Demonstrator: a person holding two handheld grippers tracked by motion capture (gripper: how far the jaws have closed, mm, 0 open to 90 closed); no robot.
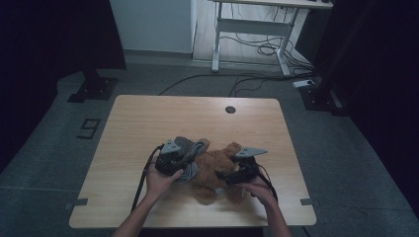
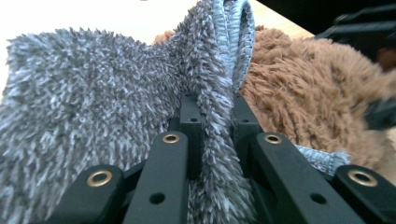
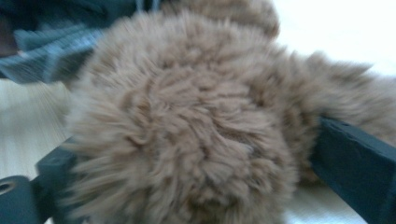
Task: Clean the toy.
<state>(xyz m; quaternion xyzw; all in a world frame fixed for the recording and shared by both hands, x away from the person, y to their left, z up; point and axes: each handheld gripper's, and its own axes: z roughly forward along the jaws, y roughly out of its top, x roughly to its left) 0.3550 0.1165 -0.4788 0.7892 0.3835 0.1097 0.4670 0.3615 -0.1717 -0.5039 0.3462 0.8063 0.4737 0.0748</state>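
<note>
Bear (image 1: 213, 170) of brown plush is seen from above on the table (image 1: 148, 118), a grey cloth (image 1: 190, 150) touching its left side. Left gripper (image 2: 212, 116) is clamped on this cloth beside the bear. Right gripper (image 3: 196, 154) is spread wide around the bear.

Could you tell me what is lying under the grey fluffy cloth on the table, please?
The grey cloth drapes over the brown teddy bear, covering its left side; the left gripper pinches a fold. What it hides underneath cannot be seen.
</note>
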